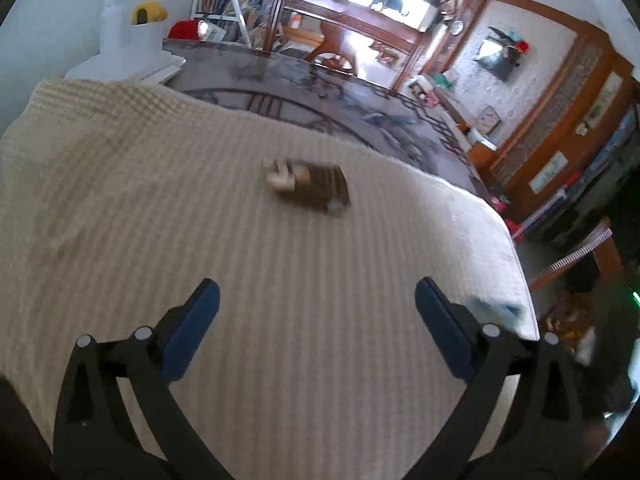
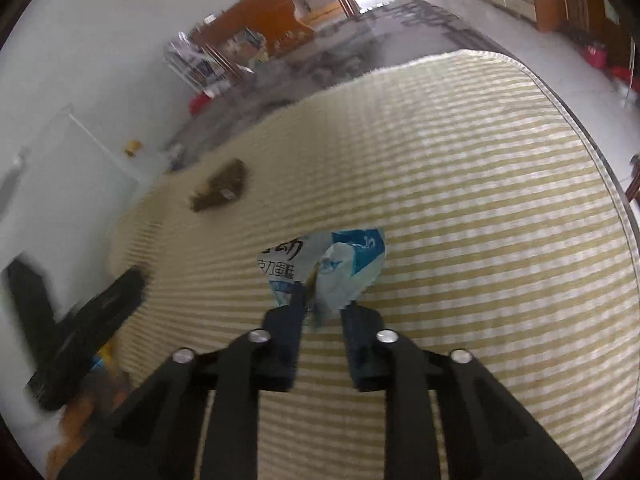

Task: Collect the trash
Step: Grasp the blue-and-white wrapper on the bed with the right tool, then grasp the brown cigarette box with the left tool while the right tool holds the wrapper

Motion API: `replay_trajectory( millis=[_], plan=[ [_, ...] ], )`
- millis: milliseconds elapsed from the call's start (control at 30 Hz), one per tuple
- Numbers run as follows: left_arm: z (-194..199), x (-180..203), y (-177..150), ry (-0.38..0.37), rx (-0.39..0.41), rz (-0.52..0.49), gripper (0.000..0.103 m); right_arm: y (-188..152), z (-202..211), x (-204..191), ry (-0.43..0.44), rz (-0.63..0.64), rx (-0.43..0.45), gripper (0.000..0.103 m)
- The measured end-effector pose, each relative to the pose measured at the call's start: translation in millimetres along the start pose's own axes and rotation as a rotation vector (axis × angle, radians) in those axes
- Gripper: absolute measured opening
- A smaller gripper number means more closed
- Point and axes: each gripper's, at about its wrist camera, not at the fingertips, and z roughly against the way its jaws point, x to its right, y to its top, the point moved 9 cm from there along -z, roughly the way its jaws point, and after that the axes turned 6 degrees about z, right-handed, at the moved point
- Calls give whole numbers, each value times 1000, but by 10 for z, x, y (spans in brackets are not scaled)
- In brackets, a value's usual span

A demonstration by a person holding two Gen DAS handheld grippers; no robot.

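Note:
A crumpled white and blue snack wrapper point(image 2: 332, 266) lies on the cream striped cloth point(image 2: 480, 200), and my right gripper point(image 2: 324, 308) is shut on its near end. A brown wrapper point(image 2: 220, 192) lies farther off to the left on the same cloth. In the left wrist view that brown wrapper point(image 1: 310, 186), with a pale piece at one end, is blurred and lies ahead of my left gripper point(image 1: 316, 296). The left jaws stand wide open above the cloth point(image 1: 200, 240) with nothing between them. A bit of white and blue wrapper point(image 1: 498, 308) shows beside the right finger.
The cloth covers part of a dark glass-topped table point(image 1: 312, 92) point(image 2: 340, 52). A white stand with a yellow object point(image 1: 148, 14) is at the table's far left. Black gripper parts point(image 2: 80, 320) blur at the left edge. Wooden furniture and shelves line the room behind.

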Motion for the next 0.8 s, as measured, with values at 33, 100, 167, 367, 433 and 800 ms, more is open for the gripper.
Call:
replay_trajectory(
  millis=[33, 100, 167, 367, 433, 800],
  plan=[
    [-88, 5, 111, -11, 0, 28, 96, 24, 34, -29, 16, -2, 9, 15],
    [-272, -26, 282, -8, -5, 110, 96, 81, 78, -67, 22, 4, 26, 15],
    [-442, -75, 374, -7, -22, 182, 96, 116, 109, -43, 13, 1, 37, 15],
    [-769, -301, 517, -8, -21, 456, 86, 143, 193, -35, 91, -58, 29, 15],
    [-839, -349, 522, -10, -34, 514, 75, 167, 217, -64, 96, -46, 36, 16],
    [-533, -191, 501, -83, -6, 418, 19, 129, 218, -52, 71, -25, 29, 17]
  ],
)
